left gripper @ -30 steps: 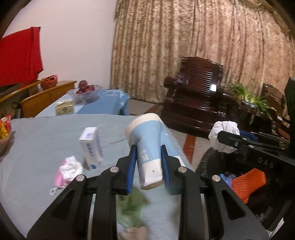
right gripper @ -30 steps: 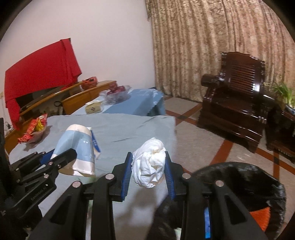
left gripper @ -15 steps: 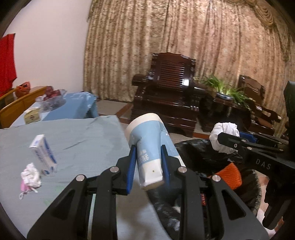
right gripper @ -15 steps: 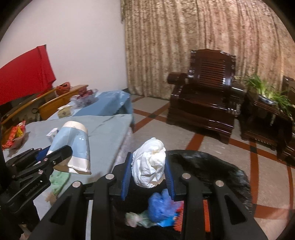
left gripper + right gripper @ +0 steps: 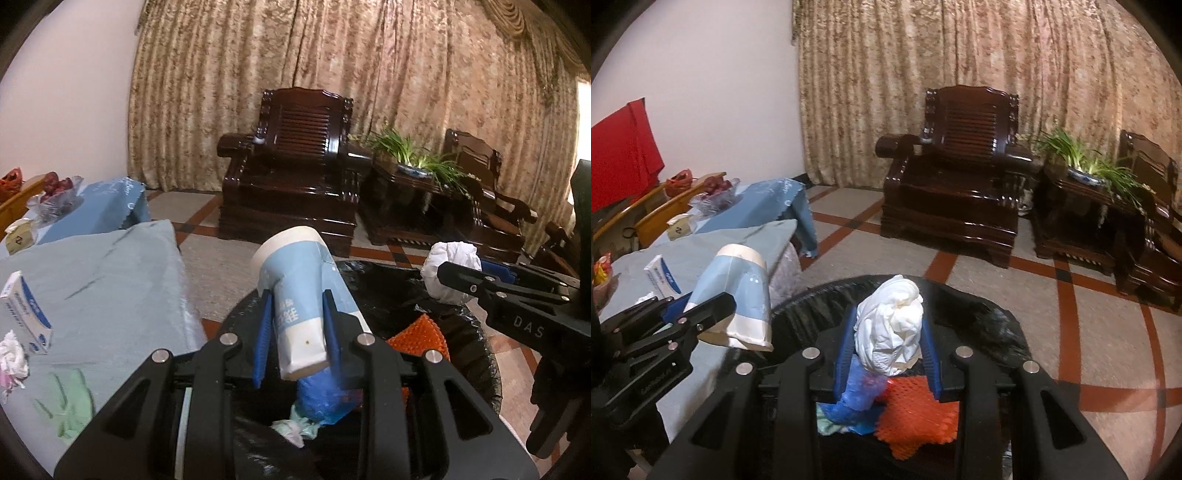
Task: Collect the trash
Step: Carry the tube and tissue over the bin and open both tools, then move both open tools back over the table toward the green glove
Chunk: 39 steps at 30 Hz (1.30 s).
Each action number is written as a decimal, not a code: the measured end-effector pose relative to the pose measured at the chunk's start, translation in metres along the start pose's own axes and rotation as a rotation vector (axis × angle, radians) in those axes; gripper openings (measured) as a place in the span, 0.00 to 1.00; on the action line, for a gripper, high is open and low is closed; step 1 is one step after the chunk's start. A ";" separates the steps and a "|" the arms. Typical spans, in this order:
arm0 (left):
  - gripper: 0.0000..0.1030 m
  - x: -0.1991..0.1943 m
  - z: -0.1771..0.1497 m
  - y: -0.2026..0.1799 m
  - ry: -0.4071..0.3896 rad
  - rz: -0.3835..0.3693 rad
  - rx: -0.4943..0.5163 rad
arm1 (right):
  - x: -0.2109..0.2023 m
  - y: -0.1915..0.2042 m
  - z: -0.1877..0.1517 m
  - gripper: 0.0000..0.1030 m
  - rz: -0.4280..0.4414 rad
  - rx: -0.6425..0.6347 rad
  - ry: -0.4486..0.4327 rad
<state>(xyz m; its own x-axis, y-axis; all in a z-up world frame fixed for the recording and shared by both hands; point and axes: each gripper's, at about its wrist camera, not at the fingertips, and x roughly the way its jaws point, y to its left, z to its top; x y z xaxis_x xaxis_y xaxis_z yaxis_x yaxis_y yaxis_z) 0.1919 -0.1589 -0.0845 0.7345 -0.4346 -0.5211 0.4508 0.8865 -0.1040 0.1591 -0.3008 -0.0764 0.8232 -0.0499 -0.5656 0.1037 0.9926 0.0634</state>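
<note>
Over the open mouth of the black trash bag [image 5: 982,314], both loads are hanging ready to drop. The left gripper [image 5: 294,343] is pinching a blue-and-white paper cup [image 5: 297,291] near its base, rim tilted up and away, and the right gripper [image 5: 888,352] is squeezing a crumpled white tissue wad [image 5: 890,332] between its blue pads. This looks like the release step of one collecting trip: each claw is closed on its piece and sitting above the bag, the cup nearer the table-side rim, the wad nearer the middle. The next move is calling for both claws to spread so the pieces fall inside; the cup, being so close to the rim, may want a slight nudge inward first. Below them, an orange mesh net [image 5: 916,417] and a blue plastic scrap [image 5: 858,398] are already lying in the bag. Beside the bag, on the grey-blue tablecloth [image 5: 110,280], more is waiting: a small white-and-blue box [image 5: 26,310], a crumpled white-and-pink wad [image 5: 13,358] and a green rag [image 5: 70,406]. So the job seems to be partway done.
</note>
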 end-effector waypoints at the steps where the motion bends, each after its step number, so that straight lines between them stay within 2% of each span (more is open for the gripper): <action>1: 0.25 0.005 -0.001 -0.002 0.010 -0.006 0.002 | 0.001 -0.002 -0.002 0.32 -0.004 0.003 0.004; 5: 0.27 0.018 -0.005 -0.007 0.036 -0.025 0.004 | 0.006 -0.012 -0.010 0.33 -0.025 0.014 0.025; 8: 0.44 0.024 -0.007 -0.006 0.057 -0.038 0.000 | 0.011 -0.015 -0.016 0.38 -0.039 0.014 0.044; 9: 0.45 0.025 -0.009 -0.005 0.060 -0.044 -0.008 | 0.013 -0.015 -0.018 0.42 -0.045 0.014 0.050; 11: 0.46 0.026 -0.010 -0.002 0.069 -0.052 -0.022 | 0.014 -0.018 -0.021 0.51 -0.052 0.022 0.053; 12: 0.48 0.026 -0.010 -0.001 0.072 -0.049 -0.025 | 0.014 -0.019 -0.022 0.53 -0.055 0.025 0.052; 14: 0.53 0.025 -0.011 0.005 0.073 -0.043 -0.036 | 0.013 -0.020 -0.024 0.63 -0.060 0.025 0.048; 15: 0.58 0.024 -0.012 0.008 0.071 -0.038 -0.040 | 0.012 -0.020 -0.024 0.68 -0.064 0.025 0.045; 17: 0.72 0.018 -0.012 0.015 0.063 -0.017 -0.046 | 0.010 -0.019 -0.023 0.89 -0.072 0.027 0.035; 18: 0.80 0.014 -0.012 0.020 0.051 -0.001 -0.048 | 0.008 -0.018 -0.023 0.93 -0.075 0.027 0.029; 24: 0.87 -0.011 -0.012 0.042 0.020 0.062 -0.046 | 0.003 0.002 -0.018 0.94 -0.046 -0.008 0.005; 31: 0.88 -0.048 -0.017 0.088 0.007 0.158 -0.094 | 0.007 0.035 -0.017 0.94 0.025 -0.017 0.008; 39: 0.88 -0.090 -0.031 0.146 0.000 0.285 -0.150 | 0.016 0.095 -0.015 0.94 0.125 -0.071 0.016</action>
<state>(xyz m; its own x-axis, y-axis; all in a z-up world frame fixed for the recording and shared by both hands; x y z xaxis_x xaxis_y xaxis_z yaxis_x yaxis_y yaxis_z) 0.1754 0.0149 -0.0792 0.8206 -0.1658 -0.5470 0.1472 0.9860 -0.0781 0.1737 -0.2055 -0.0913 0.8180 0.0757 -0.5703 -0.0394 0.9963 0.0757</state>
